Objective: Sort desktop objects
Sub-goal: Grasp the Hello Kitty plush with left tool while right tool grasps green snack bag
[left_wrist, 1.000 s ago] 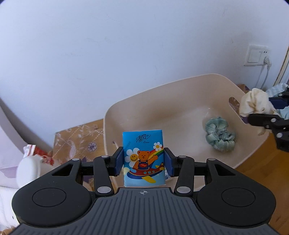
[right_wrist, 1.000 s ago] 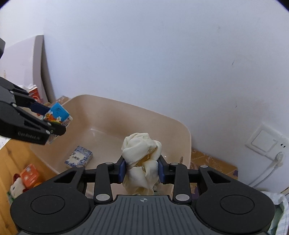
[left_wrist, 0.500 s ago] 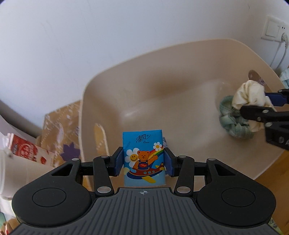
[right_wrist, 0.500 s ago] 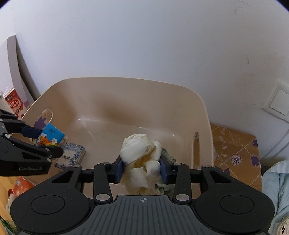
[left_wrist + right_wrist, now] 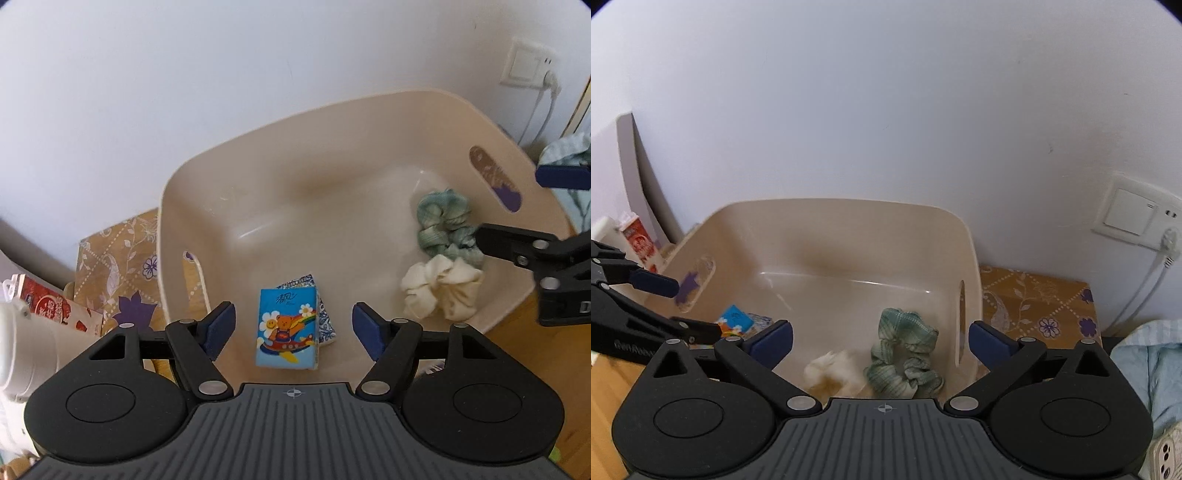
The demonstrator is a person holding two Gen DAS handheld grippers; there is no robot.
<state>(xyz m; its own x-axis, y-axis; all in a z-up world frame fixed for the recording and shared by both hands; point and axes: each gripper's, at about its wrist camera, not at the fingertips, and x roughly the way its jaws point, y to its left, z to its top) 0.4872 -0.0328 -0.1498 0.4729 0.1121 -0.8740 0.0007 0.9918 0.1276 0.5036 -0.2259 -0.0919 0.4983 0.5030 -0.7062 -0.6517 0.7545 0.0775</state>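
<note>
Basin (image 5: 369, 122) held tissue pack (image 5: 286, 328) at 6 o'clock and cream scrunchie (image 5: 439, 288) at 3 o'clock; left tool (image 5: 291, 328) and right tool (image 5: 881, 341) were opening, empty; remaining counter clutter unclear.

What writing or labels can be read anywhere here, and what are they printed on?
"清风": on the blue tissue pack with the cartoon bear, lying in the beige basin.
Red carton beside the basin: its print is too blurred to read.
Black frame of the left gripper: pale lettering, too blurred.
Patterned pack beneath: no legible text.
</note>
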